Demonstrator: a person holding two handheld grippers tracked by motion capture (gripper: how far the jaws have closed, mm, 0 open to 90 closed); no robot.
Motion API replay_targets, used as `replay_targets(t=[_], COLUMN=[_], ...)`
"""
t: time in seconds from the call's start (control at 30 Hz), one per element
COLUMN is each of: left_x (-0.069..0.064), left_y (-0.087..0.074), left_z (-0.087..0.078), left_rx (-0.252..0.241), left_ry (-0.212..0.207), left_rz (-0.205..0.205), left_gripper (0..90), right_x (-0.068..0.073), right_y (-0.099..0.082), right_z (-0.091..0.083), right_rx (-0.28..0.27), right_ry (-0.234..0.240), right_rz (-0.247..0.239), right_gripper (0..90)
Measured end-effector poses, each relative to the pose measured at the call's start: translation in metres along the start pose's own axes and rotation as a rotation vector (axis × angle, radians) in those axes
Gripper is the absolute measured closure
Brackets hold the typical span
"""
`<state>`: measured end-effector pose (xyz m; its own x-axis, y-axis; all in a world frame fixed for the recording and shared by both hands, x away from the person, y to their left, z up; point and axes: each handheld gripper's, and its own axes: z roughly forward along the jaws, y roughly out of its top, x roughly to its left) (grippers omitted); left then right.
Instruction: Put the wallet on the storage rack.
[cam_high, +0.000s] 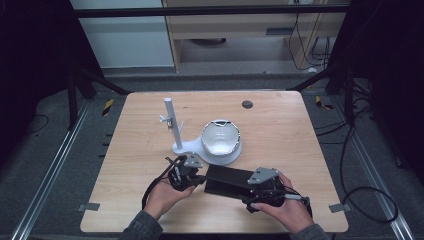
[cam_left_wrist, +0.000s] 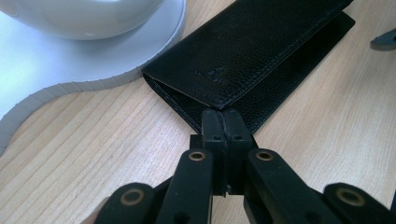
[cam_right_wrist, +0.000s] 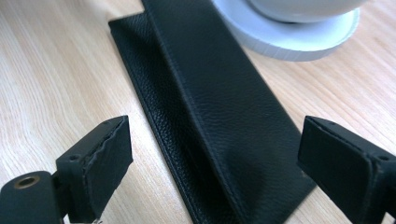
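We see a wooden table (cam_high: 280, 130) with rounded corners, and everything on it sits in the half nearer the person. The largest thing on it is a white stand: a flat white base plate (cam_high: 192, 148) carrying a white bowl-shaped dome (cam_high: 221, 137), glossy and hollow on top, and a thin upright white post (cam_high: 170, 120) with small pegs at the plate's left end. It lies around the middle of the table, a little toward the near edge.

Just in front of the plate lies a long black leather wallet (cam_high: 227, 181), folded, lying flat and slanted across the boards near the near edge. In the left gripper view one of its corners (cam_left_wrist: 243, 56) lies right against the rim of the white plate (cam_left_wrist: 93, 70); whether they touch we cannot tell. In the right gripper view the wallet (cam_right_wrist: 219, 116) runs away from the camera toward the plate (cam_right_wrist: 289, 39).

The left gripper (cam_high: 192, 179), in the person's left hand (cam_high: 162, 196), has its jaws clenched together with nothing between them; in the left gripper view the closed tips (cam_left_wrist: 226, 126) press on the wallet's end at the left.

The right gripper (cam_high: 250, 186), in the right hand (cam_high: 285, 210), is released: its jaws stand wide apart on either side of the wallet's right end (cam_right_wrist: 215, 161), pads clear of the leather.

A small dark round disc (cam_high: 247, 104) sits near the table's far edge.
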<state>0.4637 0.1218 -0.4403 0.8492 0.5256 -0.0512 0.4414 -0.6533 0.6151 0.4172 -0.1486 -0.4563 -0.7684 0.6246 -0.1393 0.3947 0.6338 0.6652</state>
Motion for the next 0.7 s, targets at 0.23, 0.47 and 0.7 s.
replay_targets(t=[0.23, 0.47, 0.7], left_x=[0.001, 0.000, 0.000], left_y=[0.005, 0.007, 0.008], left_z=[-0.004, -0.005, -0.005], left_rx=[-0.008, -0.009, -0.002], left_ry=[0.006, 0.009, 0.013], left_rz=[-0.001, 0.002, 0.006], left_gripper=[89.9, 89.8, 89.8], right_x=[-0.005, -0.003, 0.000], right_y=[0.012, 0.015, 0.022], right_z=[0.010, 0.017, 0.025], right_rx=[0.050, 0.070, 0.081], right_ry=[-0.019, -0.012, -0.023], right_rz=[-0.036, -0.044, -0.057], right_gripper=[13.8, 15.8, 18.8])
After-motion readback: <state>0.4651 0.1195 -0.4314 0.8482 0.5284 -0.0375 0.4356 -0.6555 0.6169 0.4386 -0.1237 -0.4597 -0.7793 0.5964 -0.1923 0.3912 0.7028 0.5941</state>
